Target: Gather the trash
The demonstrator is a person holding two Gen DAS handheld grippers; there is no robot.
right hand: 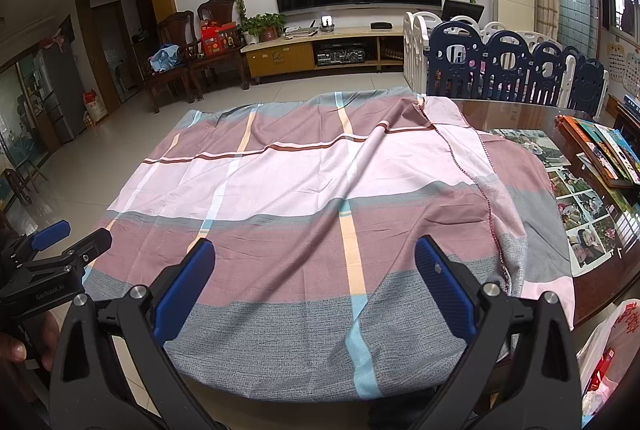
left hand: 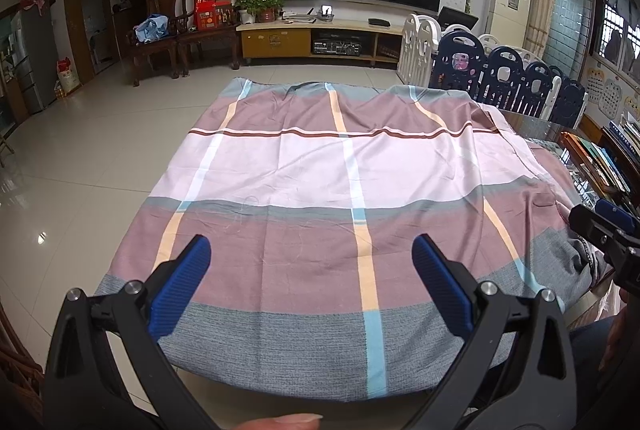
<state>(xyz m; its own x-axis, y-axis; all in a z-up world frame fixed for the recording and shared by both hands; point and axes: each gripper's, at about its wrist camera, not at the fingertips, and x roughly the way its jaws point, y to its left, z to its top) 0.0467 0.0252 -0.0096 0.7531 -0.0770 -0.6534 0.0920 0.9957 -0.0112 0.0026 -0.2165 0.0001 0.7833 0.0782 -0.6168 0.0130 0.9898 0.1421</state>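
Note:
A plaid cloth (left hand: 320, 190) in pink, brown and grey covers the table (right hand: 520, 114), and I see no loose trash on it. My left gripper (left hand: 312, 246) hovers open over the cloth's near edge with nothing between its blue pads. Beside it, my right gripper (right hand: 315, 246) is also open and empty above the near edge. Each gripper shows in the other's view: the left gripper (right hand: 68, 238) at the far left, the right gripper (left hand: 600, 220) at the far right. A white plastic bag (right hand: 612, 346) with red print hangs below the table's right front corner.
Photos (right hand: 580, 214) lie under the glass on the uncovered right part of the table, with books (right hand: 600, 146) stacked beyond. A blue and white play fence (right hand: 500, 70) stands behind the table. Tiled floor (left hand: 100, 170) spreads to the left. A TV cabinet (left hand: 316, 38) and wooden chairs (left hand: 180, 26) line the far wall.

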